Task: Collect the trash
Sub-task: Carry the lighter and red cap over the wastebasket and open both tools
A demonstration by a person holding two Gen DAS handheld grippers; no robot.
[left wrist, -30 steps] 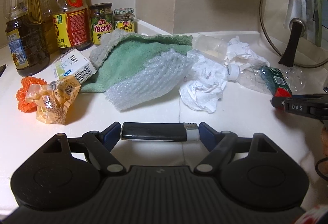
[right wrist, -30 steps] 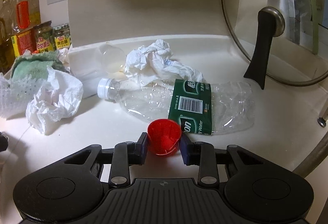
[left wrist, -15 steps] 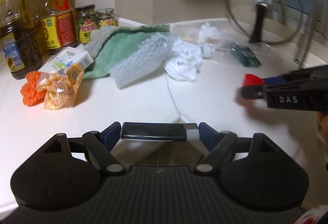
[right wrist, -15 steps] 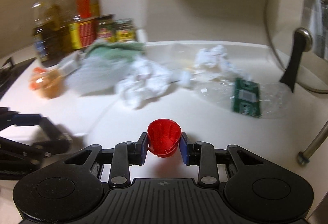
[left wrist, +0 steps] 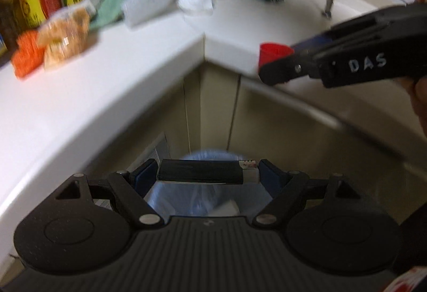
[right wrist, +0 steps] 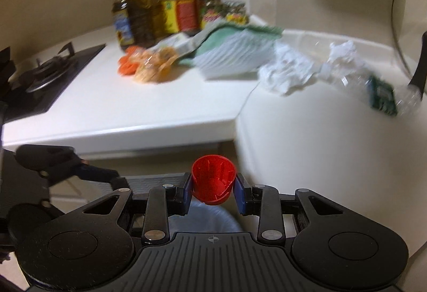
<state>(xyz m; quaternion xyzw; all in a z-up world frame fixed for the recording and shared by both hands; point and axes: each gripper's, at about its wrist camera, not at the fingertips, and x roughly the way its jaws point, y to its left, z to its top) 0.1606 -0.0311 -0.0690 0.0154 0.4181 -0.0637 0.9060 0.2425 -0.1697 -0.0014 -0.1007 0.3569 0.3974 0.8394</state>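
While both grippers hang past the counter edge (left wrist: 149, 89), over the blue-lined bin (left wrist: 205, 201) on the floor below, nothing is dropped yet. Left gripper (left wrist: 208, 174) is closed end-to-end on a black lighter (left wrist: 200, 173), held crosswise right above the bin opening. Right gripper (right wrist: 213, 189) is clamped on a small red cap (right wrist: 214, 183), open side facing up/outward; bin liner (right wrist: 205, 217) shows just beneath it. From the left wrist view the right gripper (left wrist: 275, 62) with the cap (left wrist: 275, 53) sits higher, level with the counter edge, off to the right.

Progress, judged: early. Two small items picked and carried to the bin, release pending. Some pale stuff seems to sit in the bin, too blurred to name.

Left on the counter, well apart from both grippers: crumpled white paper (right wrist: 288, 73), second paper wad (right wrist: 344, 51), crushed clear bottle with green label (right wrist: 381, 91), bubble wrap sheet (right wrist: 234, 57), orange snack wrapper (right wrist: 152, 65), orange netting (right wrist: 128, 65). Green cloth (right wrist: 221, 38), oil bottles (right wrist: 149, 3), jars (right wrist: 221, 11), small carton (right wrist: 173, 42) likely not trash, a guess. Most of the pile remains, several more trips needed.
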